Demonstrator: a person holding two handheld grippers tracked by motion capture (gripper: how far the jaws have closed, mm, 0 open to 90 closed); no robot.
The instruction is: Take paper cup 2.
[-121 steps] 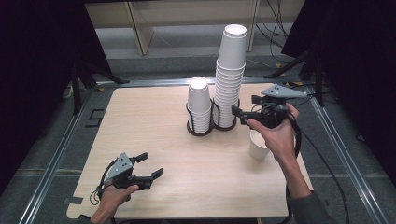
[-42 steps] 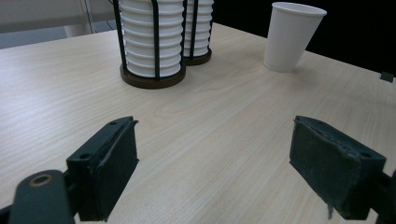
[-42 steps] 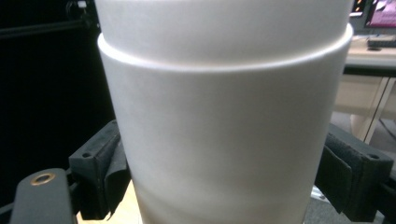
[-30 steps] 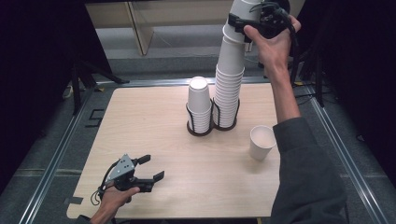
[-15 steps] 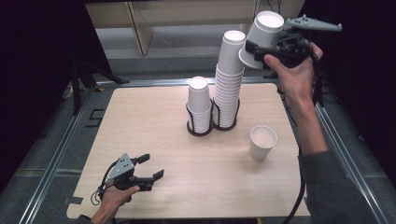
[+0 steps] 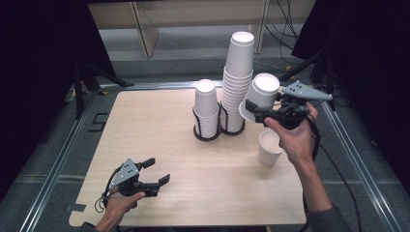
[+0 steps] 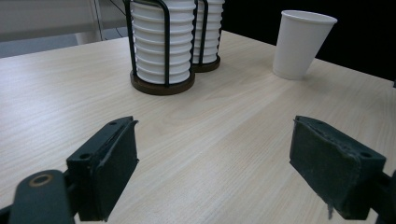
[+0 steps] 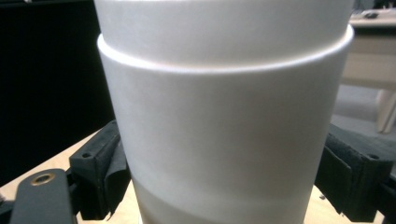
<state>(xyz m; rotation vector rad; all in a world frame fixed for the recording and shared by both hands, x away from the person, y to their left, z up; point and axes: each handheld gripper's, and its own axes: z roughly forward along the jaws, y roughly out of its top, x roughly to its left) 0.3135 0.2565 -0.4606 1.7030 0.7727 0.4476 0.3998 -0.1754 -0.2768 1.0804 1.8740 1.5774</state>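
The high view looks forward and down over the whole table [image 6: 159, 145]; the left gripper view sits low, facing the cup racks [image 7: 162, 86]; both share them.

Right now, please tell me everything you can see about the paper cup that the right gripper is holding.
The paper cup is plain white, with a rolled rim and tapered wall, apparently thin paper. It is upside down and tilted, base toward the camera in the high view. The right gripper clamps its sides, one black jaw on each side in the right gripper view. It hangs in the air beside the tall cup stack, above the table.
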